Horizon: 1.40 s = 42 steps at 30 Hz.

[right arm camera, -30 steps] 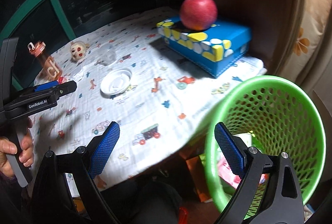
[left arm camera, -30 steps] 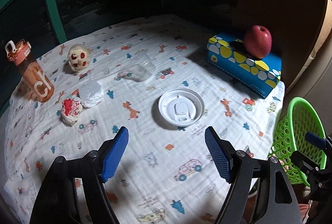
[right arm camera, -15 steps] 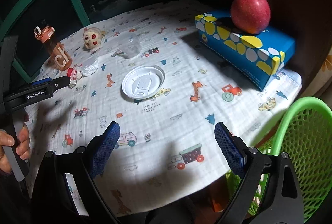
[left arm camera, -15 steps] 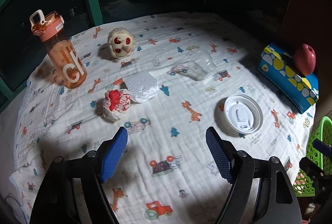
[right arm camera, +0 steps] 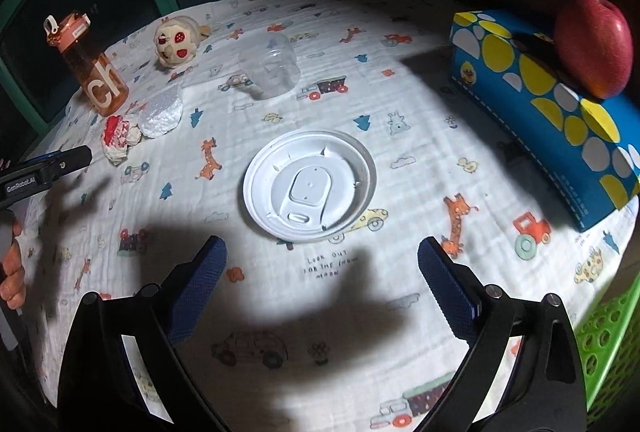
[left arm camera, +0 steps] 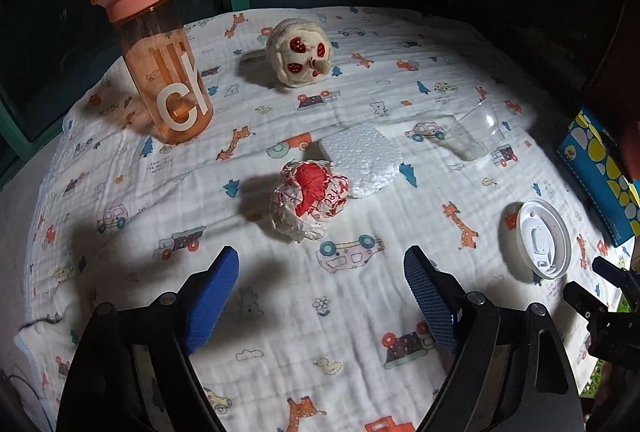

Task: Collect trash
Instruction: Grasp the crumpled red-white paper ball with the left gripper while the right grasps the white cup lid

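I have both tools over the counter [right arm camera: 400, 119], which is draped in a printed cloth, and neither grips anything. The left tool [left arm camera: 320, 296] has its jaws opening, with only cloth between them; the crumpled wrapper [left arm camera: 308, 201] sits just above the gap in the left wrist frame, at centre. The right tool [right arm camera: 320, 288] is also opening its jaws on nothing, and the white plastic lid [right arm camera: 310, 189] lies flat just above its gap, mid-frame.

I judge the wrapper to be very light, soft and springy paper. It should crush under the pads, so I would straddle the ball across its widest part and close firmly. The white foam piece [left arm camera: 362, 159] touches it at its upper right; it looks feather-light and brittle, likely to crumble or skate away if nudged.

The lid is the awkward one, I think: thin, stiff, slick, and flat against the cloth. I would take it by the raised rim, one pad on either side of its width, tipping in low so a pad gets under the edge.

The clear plastic cup [right arm camera: 270, 65] lies on its side in the upper middle of the right wrist frame. It looks light, slippery and easily dented, so I would pinch across its wall.

The green basket [right arm camera: 608, 344] shows at the lower right edge.
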{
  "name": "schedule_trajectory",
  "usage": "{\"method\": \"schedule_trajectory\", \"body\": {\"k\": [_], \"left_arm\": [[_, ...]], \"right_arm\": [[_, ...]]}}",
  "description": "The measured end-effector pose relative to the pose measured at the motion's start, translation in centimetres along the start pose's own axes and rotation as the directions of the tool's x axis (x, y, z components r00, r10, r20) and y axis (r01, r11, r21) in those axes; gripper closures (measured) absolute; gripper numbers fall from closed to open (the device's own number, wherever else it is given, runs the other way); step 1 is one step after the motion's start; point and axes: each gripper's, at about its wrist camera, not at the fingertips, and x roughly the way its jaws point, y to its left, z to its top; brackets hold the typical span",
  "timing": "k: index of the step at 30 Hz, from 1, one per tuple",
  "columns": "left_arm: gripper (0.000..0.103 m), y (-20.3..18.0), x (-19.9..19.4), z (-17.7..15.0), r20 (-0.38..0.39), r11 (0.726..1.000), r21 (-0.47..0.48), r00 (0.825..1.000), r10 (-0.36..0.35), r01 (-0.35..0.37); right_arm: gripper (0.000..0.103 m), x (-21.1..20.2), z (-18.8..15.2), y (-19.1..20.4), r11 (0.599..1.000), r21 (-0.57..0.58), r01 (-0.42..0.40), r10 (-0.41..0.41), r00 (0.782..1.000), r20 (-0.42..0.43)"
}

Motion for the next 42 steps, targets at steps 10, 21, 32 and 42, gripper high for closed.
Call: {"method": "schedule_trajectory", "body": {"k": [10,21,32,42], "left_arm": [[0.020,1.9,4.1,1.1,-0.063,0.999,-0.032,0.998,-0.024,0.022],[0.045,2.5,7.6,2.5,-0.093,0.997,-0.047,0.994,-0.058,0.054],[0.063,2.6,5.6,1.3,-0.060,0.997,-0.058,0.997,-0.056,0.052],[0.064,-0.1,0.4,-0.7,-0.006,0.996,-0.015,0.996,-0.092,0.091]], "right_arm": [[0.007,3.6,1.3,0.5,0.999,-0.038,0.025,-0.027,0.999,-0.043],[0.010,5.0,1.9,0.9,1.000,-0.020,0.008,-0.008,0.999,-0.045],[0.014,2.6,1.1,0.5,1.000,0.002,-0.024,0.024,1.000,-0.006],[0.014,-3.0,-1.1,-0.4,0.998,0.027,-0.051,0.050,0.997,0.059]]}}
